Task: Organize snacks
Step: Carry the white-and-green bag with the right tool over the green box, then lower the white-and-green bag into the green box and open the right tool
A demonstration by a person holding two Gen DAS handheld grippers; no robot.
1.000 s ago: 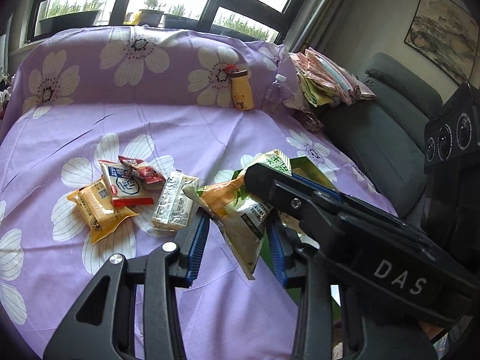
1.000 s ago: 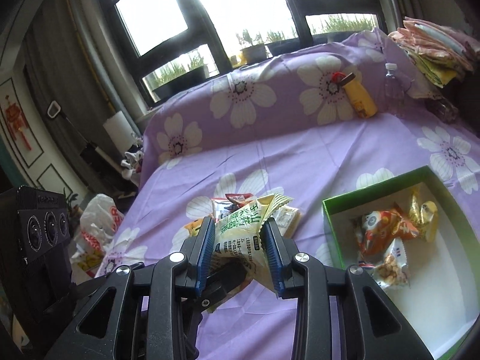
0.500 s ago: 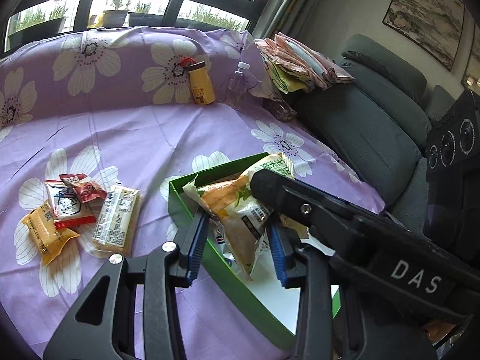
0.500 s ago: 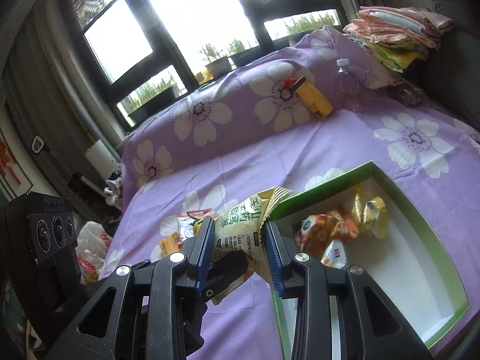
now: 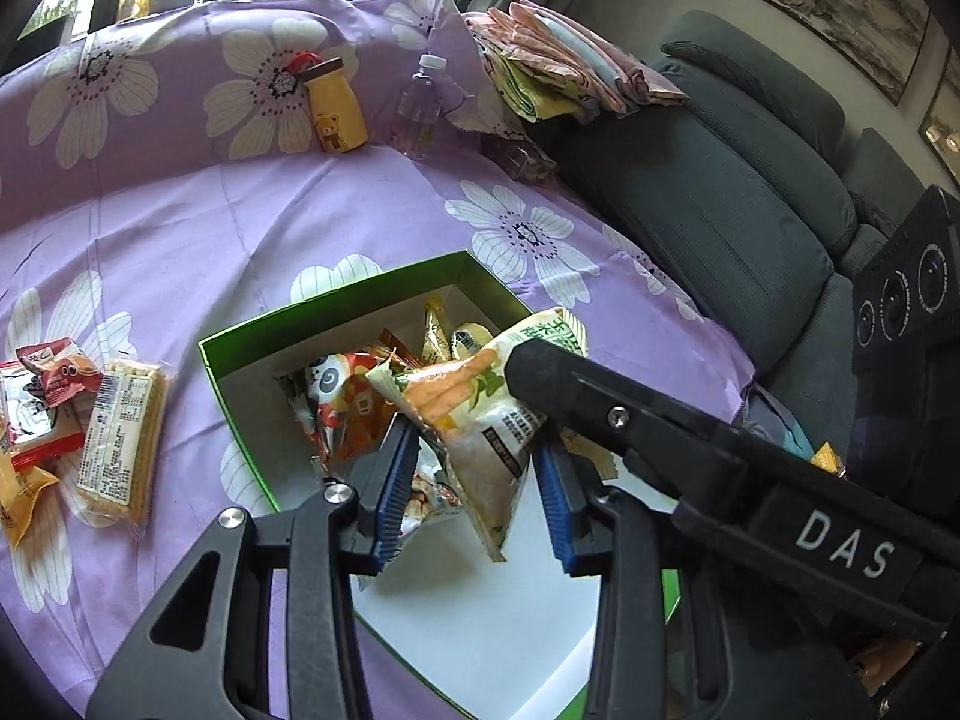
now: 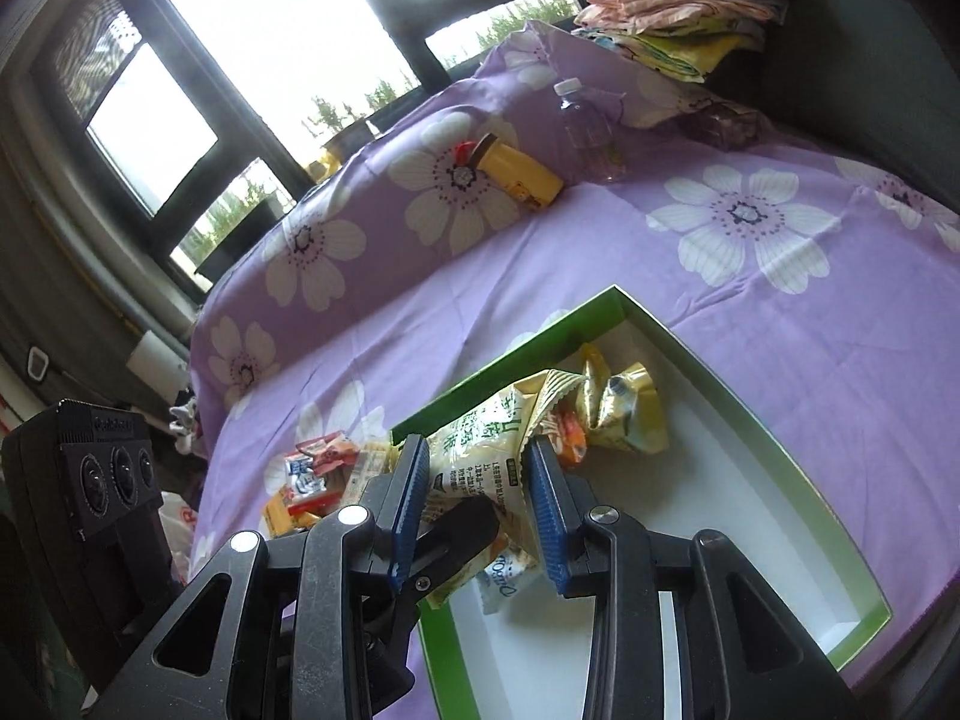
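A yellow-green snack bag (image 5: 480,420) hangs over the green box (image 5: 252,420), which has a white inside. My right gripper (image 6: 480,498) is shut on this bag (image 6: 480,468); its black finger crosses the left wrist view. My left gripper (image 5: 471,480) stands open around the bag's lower part, its blue pads apart from it. Inside the box lie a panda packet (image 5: 342,396) and gold packets (image 6: 624,414). Several loose snacks (image 5: 120,426) lie on the purple flowered sheet left of the box.
A yellow bottle (image 5: 333,105) and a clear water bottle (image 5: 417,105) lean on the raised back of the sheet. Folded cloths (image 5: 564,69) are piled at the back right. A grey sofa (image 5: 720,180) runs along the right side.
Both grippers have moved right with the bag, from above the loose snacks to over the box. The bag hangs lower into the box.
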